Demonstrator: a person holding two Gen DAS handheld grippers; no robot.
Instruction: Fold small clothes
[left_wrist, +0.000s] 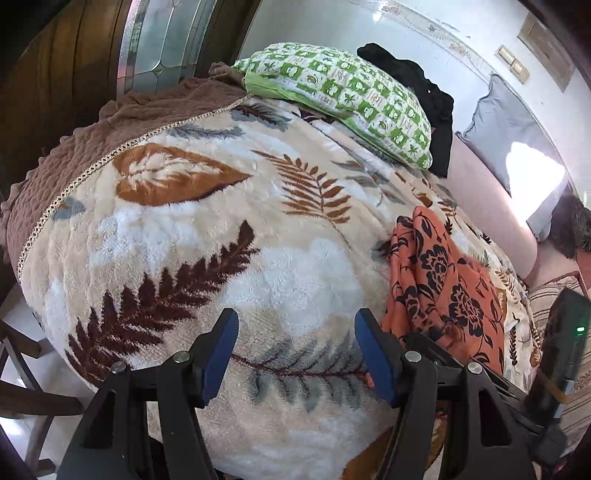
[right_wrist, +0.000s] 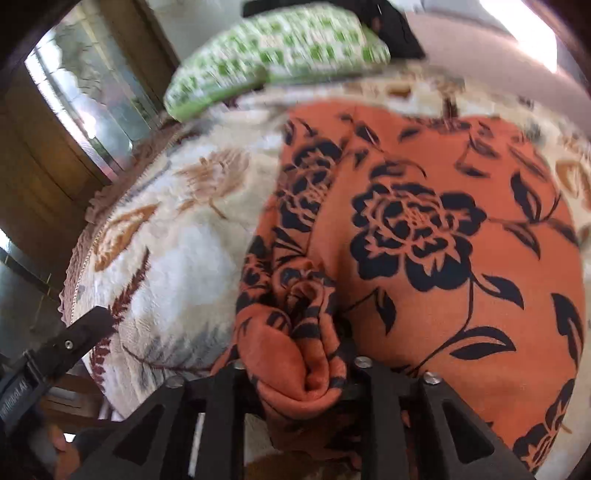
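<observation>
An orange cloth with black flowers (left_wrist: 447, 284) lies bunched on the leaf-patterned fleece blanket (left_wrist: 207, 236), to the right of my left gripper (left_wrist: 295, 354). The left gripper is open and empty, hovering over the bare blanket. In the right wrist view the orange cloth (right_wrist: 424, 229) fills the middle and right. My right gripper (right_wrist: 299, 369) is shut on a bunched fold of the cloth, which hides its fingertips. The left gripper's black body (right_wrist: 74, 339) shows at the lower left of that view.
A green checked pillow (left_wrist: 340, 99) and a black garment (left_wrist: 424, 96) lie at the far side of the bed. A brown quilt (left_wrist: 110, 125) covers the left edge. A pink sofa (left_wrist: 491, 206) stands to the right. A wooden door and window (right_wrist: 74, 110) are on the left.
</observation>
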